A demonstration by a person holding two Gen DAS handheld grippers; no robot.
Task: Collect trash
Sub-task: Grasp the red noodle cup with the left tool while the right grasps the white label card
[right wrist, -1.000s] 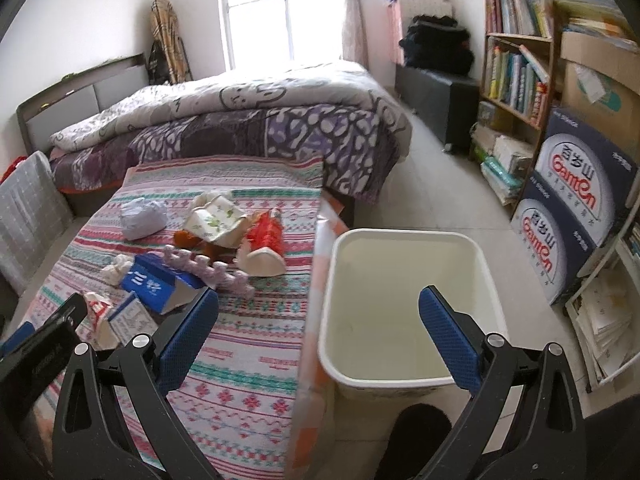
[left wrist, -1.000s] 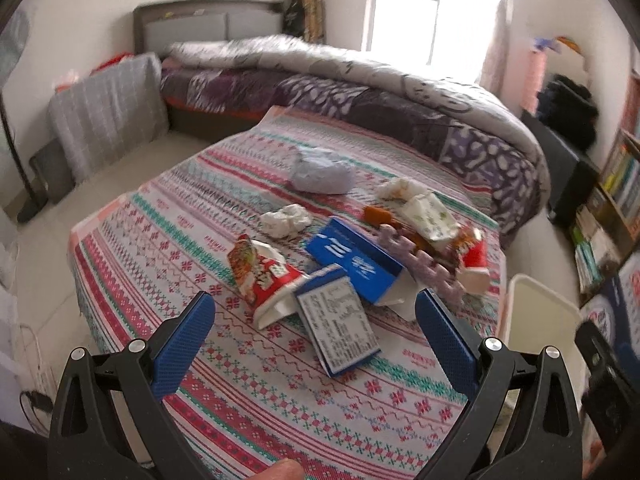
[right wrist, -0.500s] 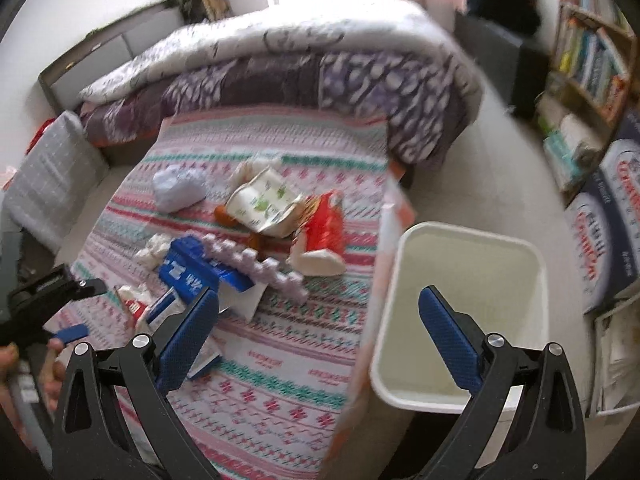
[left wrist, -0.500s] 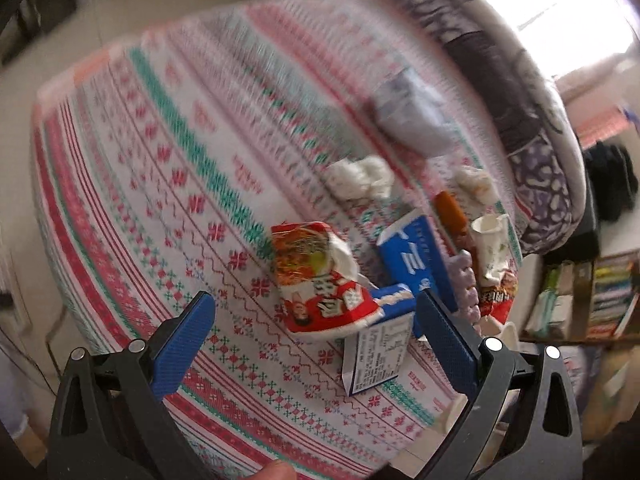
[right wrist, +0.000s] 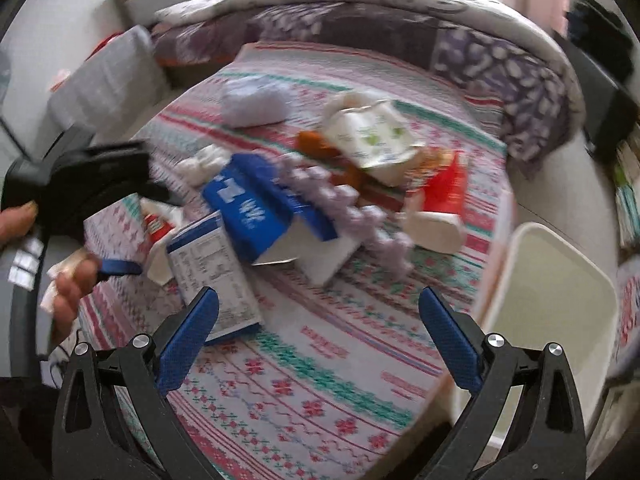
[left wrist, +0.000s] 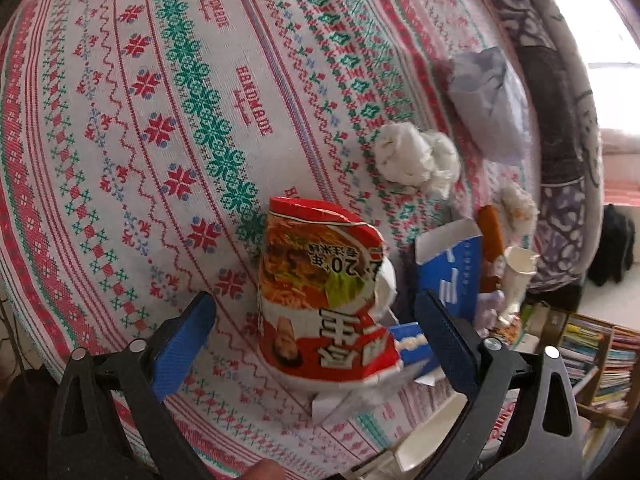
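Note:
Trash lies on a patterned cloth (left wrist: 168, 128). A crushed red noodle cup (left wrist: 324, 300) lies on its side right between the open blue fingers of my left gripper (left wrist: 314, 336), not gripped. Beside it are a blue carton (left wrist: 452, 268), white tissue (left wrist: 416, 156) and a pale blue bag (left wrist: 488, 92). My right gripper (right wrist: 318, 336) is open and empty above the cloth, near a printed blue box (right wrist: 216, 268). The blue carton (right wrist: 264, 208), a lilac tray (right wrist: 352, 212), a white-green carton (right wrist: 372, 136) and a red cup (right wrist: 444, 196) lie beyond. The left gripper (right wrist: 80, 184) shows at left.
A white bin (right wrist: 552, 292) stands at the cloth's right edge. A bed with a purple quilt (right wrist: 400, 28) lies behind. Bookshelves (left wrist: 592, 352) stand at the right. A grey covered object (right wrist: 104, 76) sits at the far left.
My left gripper has dropped down and forward until the red noodle cup sits between its fingers. My right gripper has swung left and down over the cloth towards the trash pile.

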